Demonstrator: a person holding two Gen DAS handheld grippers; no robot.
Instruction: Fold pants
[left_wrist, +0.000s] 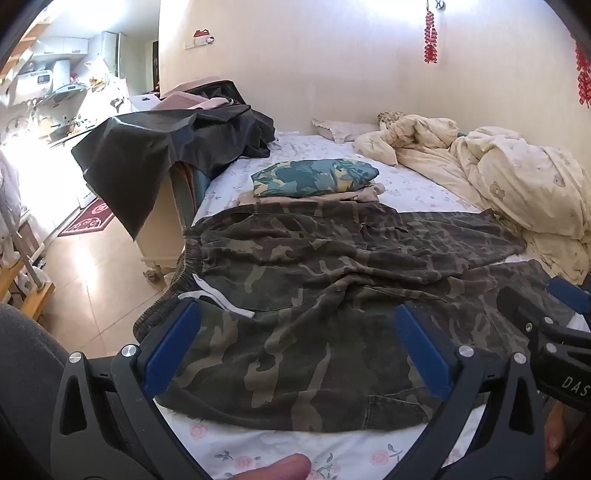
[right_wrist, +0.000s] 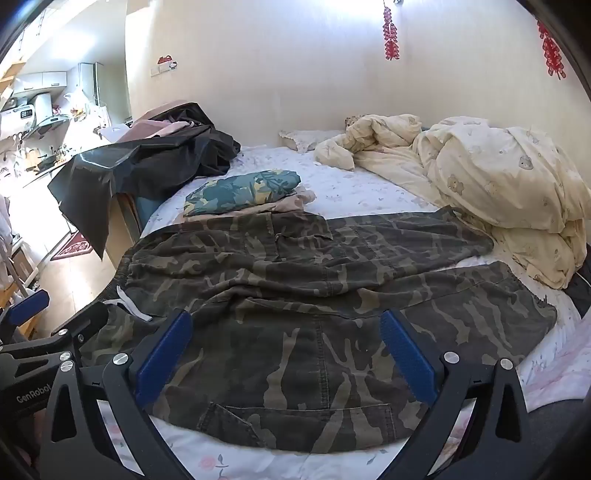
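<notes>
Camouflage pants (left_wrist: 332, 266) lie spread flat across the bed, waistband at the left edge with a white drawstring (left_wrist: 218, 295), legs running right; they also show in the right wrist view (right_wrist: 314, 280). My left gripper (left_wrist: 295, 325) is open and empty, hovering over the near part of the pants by the waistband. My right gripper (right_wrist: 286, 332) is open and empty over the near leg. Each gripper shows at the edge of the other's view: the right one (left_wrist: 554, 314) and the left one (right_wrist: 44, 325).
A folded blue-green camouflage garment (left_wrist: 314, 177) sits on a beige one behind the pants. A cream duvet (left_wrist: 517, 184) is bunched at the right. Black clothing (left_wrist: 166, 144) drapes over a cabinet at the left. The bed sheet (left_wrist: 295, 450) is floral.
</notes>
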